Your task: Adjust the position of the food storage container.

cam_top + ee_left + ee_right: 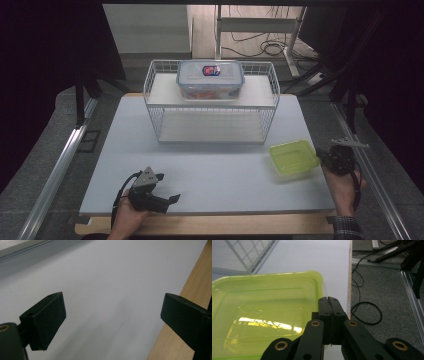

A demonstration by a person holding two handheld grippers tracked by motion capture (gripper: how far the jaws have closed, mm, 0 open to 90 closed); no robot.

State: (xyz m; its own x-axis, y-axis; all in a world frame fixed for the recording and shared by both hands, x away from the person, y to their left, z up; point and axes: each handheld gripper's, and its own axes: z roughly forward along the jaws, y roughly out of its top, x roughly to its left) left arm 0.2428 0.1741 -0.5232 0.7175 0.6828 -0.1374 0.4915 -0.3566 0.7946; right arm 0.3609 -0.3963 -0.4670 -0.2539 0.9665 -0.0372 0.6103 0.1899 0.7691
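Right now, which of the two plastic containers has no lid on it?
The green container at the table's right edge, by the right gripper. It is open and empty; the clear box on the wire rack has its lid on.

Your green tray [294,158] lies flat on the white table [210,170], open side up, near the right edge and just in front of the rack's [212,102] right corner. It is translucent lime plastic, shallow, with rounded corners and nothing visible inside. Your clear box [210,79] sits upright on the rack's upper shelf, lid on, with a blue rim and a red and blue label on top; something orange shows through its wall.
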